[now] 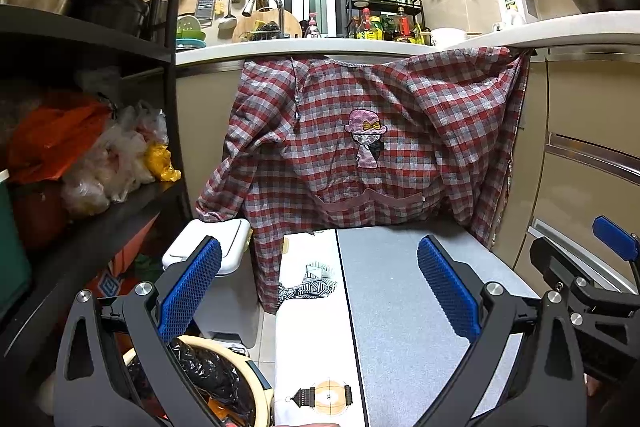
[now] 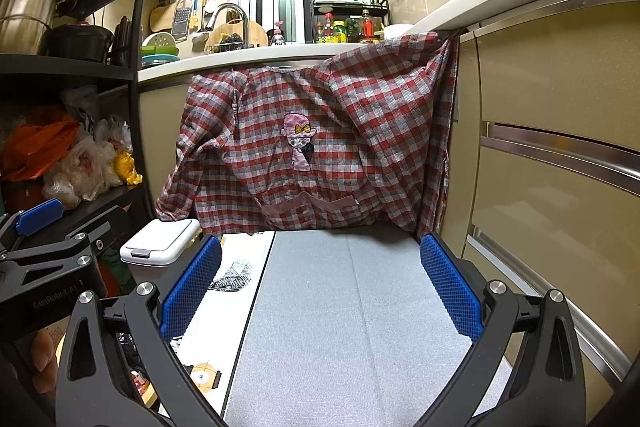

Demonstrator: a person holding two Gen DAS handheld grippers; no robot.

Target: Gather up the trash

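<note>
Nearest, the left gripper (image 1: pixel 320 287) and right gripper (image 2: pixel 320 287) both hover over the grey table top (image 2: pixel 340 307) with jaws spread wide, gripping nothing. No loose trash shows on the table, so this fits either a cleared surface or one awaiting litter. Just left below, a round bin (image 1: pixel 256 383) holds a black liner and scraps. Beyond it stands a white pedal bin (image 1: pixel 208 247), lid down, contents hidden.

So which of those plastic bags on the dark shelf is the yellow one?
The small yellow bag at the right end of the heap, beside the shelf's post. The others are an orange bag and whitish clear bags.
</note>
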